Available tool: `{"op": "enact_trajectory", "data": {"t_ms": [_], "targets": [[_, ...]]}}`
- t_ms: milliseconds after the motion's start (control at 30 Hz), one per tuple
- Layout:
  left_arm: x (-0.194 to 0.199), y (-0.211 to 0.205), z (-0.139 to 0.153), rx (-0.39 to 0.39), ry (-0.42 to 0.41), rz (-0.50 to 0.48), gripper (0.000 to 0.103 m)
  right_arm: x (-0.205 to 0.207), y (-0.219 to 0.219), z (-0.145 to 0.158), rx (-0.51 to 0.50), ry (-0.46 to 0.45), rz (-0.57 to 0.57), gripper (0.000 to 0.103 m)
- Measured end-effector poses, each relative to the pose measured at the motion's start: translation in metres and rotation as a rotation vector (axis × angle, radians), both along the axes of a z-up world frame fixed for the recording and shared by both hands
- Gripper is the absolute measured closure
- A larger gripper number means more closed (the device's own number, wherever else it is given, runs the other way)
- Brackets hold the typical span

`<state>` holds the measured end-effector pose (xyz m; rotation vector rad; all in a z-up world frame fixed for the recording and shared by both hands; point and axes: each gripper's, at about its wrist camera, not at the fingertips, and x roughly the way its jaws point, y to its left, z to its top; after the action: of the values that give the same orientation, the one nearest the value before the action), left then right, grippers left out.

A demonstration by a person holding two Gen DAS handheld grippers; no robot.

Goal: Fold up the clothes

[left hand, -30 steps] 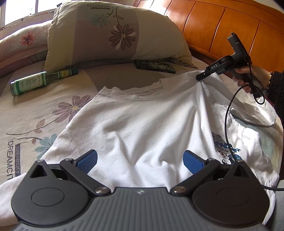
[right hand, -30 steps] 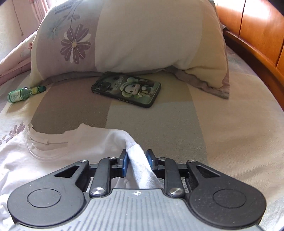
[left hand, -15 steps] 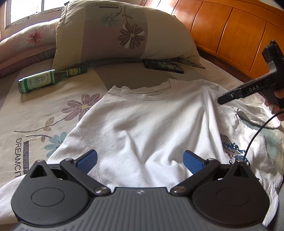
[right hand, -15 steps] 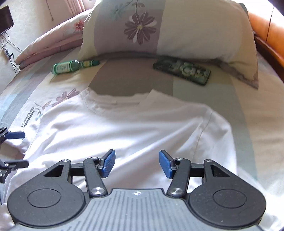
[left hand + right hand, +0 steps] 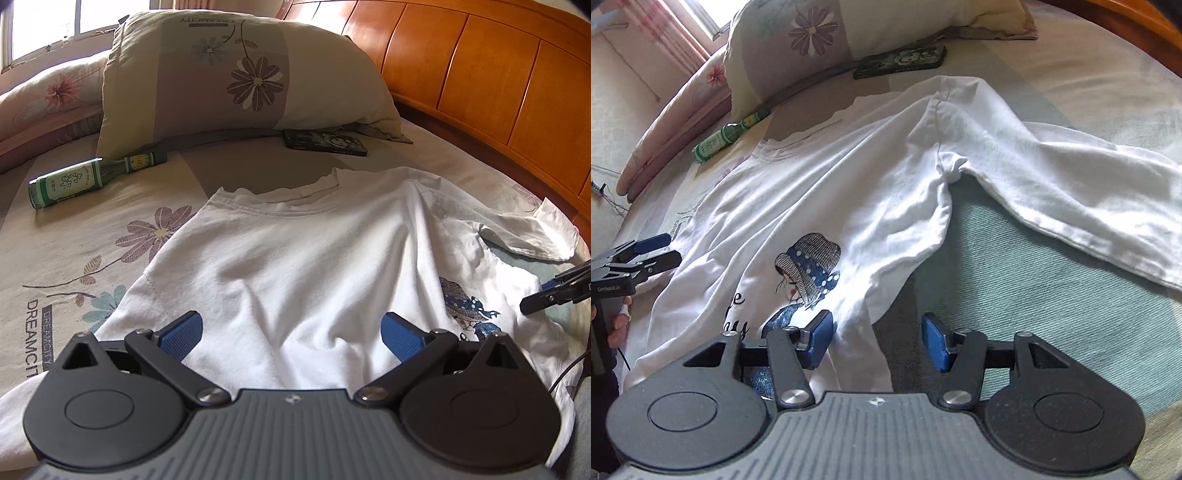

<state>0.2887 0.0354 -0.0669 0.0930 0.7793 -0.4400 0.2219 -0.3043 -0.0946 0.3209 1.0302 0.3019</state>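
Bed [image 5: 92, 236] spread with a beige sheet printed with flowers and lettering. Curved headboard [image 5: 498, 85] of glossy orange-brown wood panels along the far right. Large floral pillow [image 5: 229, 74] propped at the head, pink flowered pillow [image 5: 48, 96] beside it on the left. Bright window [image 5: 44, 26] at upper left, daylight across the bedding. Pink curtain [image 5: 679, 33] and pale wall [image 5: 613, 122] in the right wrist view.
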Motion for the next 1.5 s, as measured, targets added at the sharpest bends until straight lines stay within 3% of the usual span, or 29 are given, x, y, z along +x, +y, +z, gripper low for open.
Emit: {"op": "enact_trajectory", "data": {"t_ms": [67, 233, 533, 633, 667, 767, 800, 1000, 1167, 1333, 1500], "targets": [[0.000, -0.001, -0.001, 0.007, 0.001, 0.001, 0.001, -0.002, 0.011, 0.000, -0.036, -0.021, 0.051, 0.090], [0.000, 0.000, -0.002, 0.006, 0.003, 0.001, 0.001, -0.007, 0.004, 0.013, -0.153, -0.057, 0.021, 0.094], [0.000, 0.002, -0.001, 0.006, 0.005, 0.002, 0.001, -0.017, -0.032, 0.009, -0.313, 0.019, -0.108, 0.093], [0.002, 0.003, -0.002, 0.007, 0.009, 0.010, 0.001, -0.022, -0.030, 0.028, -0.326, -0.051, -0.149, 0.088], [0.002, 0.004, -0.002, 0.007, 0.010, 0.013, 0.001, -0.024, -0.029, 0.036, -0.323, -0.083, -0.160, 0.080], [0.005, 0.009, -0.005, 0.002, 0.018, 0.025, 0.001, -0.019, -0.013, 0.057, -0.285, -0.188, -0.146, 0.040], [0.006, 0.010, -0.005, 0.001, 0.021, 0.031, 0.001, -0.014, -0.002, 0.060, -0.280, -0.212, -0.115, 0.032], [0.010, 0.026, -0.007, -0.029, 0.026, 0.068, 0.001, 0.029, 0.085, 0.031, -0.214, -0.248, 0.121, 0.016], [0.013, 0.054, -0.009, -0.097, 0.016, 0.126, 0.001, 0.063, 0.138, 0.006, -0.103, -0.235, 0.154, 0.006], [0.017, 0.078, -0.004, -0.149, -0.012, 0.205, 0.001, 0.068, 0.135, -0.021, 0.023, -0.187, 0.149, 0.000], [0.062, 0.076, -0.004, -0.209, 0.045, 0.178, 0.001, 0.068, 0.114, -0.024, 0.150, -0.185, 0.148, 0.000]]}}
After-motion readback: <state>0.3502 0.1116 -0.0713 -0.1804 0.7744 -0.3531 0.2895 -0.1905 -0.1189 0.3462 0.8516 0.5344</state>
